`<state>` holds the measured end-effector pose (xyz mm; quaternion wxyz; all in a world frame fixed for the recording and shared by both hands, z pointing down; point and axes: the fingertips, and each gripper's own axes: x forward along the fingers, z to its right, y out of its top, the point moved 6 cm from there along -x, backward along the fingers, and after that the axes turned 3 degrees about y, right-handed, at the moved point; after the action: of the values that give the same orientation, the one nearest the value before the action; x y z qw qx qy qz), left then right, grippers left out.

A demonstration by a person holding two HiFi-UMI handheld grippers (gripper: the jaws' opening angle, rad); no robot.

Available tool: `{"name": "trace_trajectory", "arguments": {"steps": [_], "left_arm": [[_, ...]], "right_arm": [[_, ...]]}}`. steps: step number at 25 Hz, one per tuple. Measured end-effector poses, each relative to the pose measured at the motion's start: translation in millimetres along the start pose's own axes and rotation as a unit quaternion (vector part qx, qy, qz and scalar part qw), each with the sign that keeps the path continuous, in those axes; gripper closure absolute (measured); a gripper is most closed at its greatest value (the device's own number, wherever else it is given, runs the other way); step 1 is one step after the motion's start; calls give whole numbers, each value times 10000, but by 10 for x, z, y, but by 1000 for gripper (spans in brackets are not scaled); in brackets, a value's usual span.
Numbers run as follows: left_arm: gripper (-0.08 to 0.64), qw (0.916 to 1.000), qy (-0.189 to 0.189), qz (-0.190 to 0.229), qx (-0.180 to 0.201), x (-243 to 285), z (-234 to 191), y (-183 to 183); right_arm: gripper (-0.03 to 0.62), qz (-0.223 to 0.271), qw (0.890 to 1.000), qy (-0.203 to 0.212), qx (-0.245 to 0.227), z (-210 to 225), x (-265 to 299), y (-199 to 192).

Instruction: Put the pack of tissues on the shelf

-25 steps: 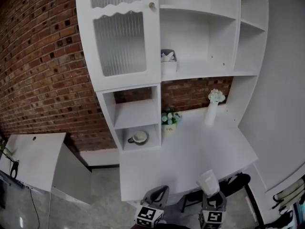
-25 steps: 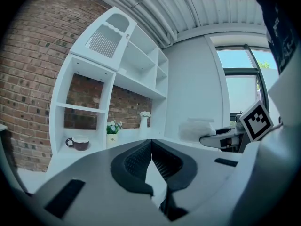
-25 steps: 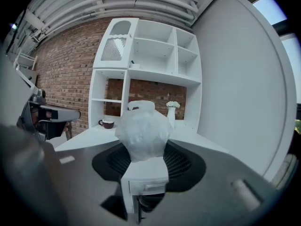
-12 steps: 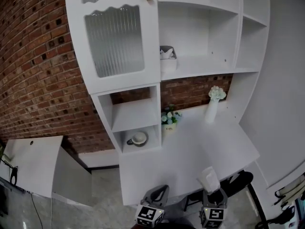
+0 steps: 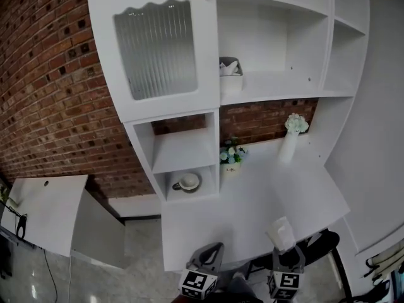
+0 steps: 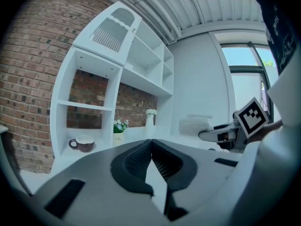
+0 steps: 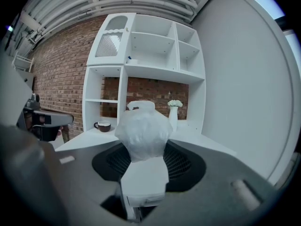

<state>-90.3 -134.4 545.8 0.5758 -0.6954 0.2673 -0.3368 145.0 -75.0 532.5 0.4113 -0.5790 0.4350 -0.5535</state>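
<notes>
A white plastic-wrapped pack of tissues (image 7: 142, 140) sticks up between the jaws of my right gripper (image 7: 143, 161), which is shut on it. In the head view the pack of tissues (image 5: 281, 234) hangs over the desk's front edge, above my right gripper (image 5: 284, 257). My left gripper (image 5: 208, 261) is beside it at the desk's front edge, shut with nothing in it; in its own view the left gripper (image 6: 151, 154) has its jaws together. The white shelf unit (image 5: 278, 87) rises behind the desk, its open shelves up to the right.
A white desk (image 5: 252, 201) runs under the shelves. A mug (image 5: 187, 182) sits in the lower cubby, a small flower pot (image 5: 230, 160) and a white vase (image 5: 290, 141) stand at the back of the desk. A box (image 5: 230, 74) rests on the shelf beside the ribbed-glass door (image 5: 156, 49). Brick wall at left.
The view has shifted slightly, so the shelf unit sits a little further right. Both grippers stay low at the desk's front edge, the right still holding the pack.
</notes>
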Motion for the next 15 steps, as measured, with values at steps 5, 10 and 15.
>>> {"name": "trace_trajectory", "arguments": {"steps": [5,10,15], "left_arm": [[549,9999,125,-47,-35,144,-54,30],[549,9998,174,22,-11,326,-49,173],[549,9997,197,107,-10,557,-40,281]], "right_arm": [[394,39,10000,64,-1,92,170,67],[394,63,9999,145,-27,225,375,168],[394,79,9997,219,-56,359,610,276]]}}
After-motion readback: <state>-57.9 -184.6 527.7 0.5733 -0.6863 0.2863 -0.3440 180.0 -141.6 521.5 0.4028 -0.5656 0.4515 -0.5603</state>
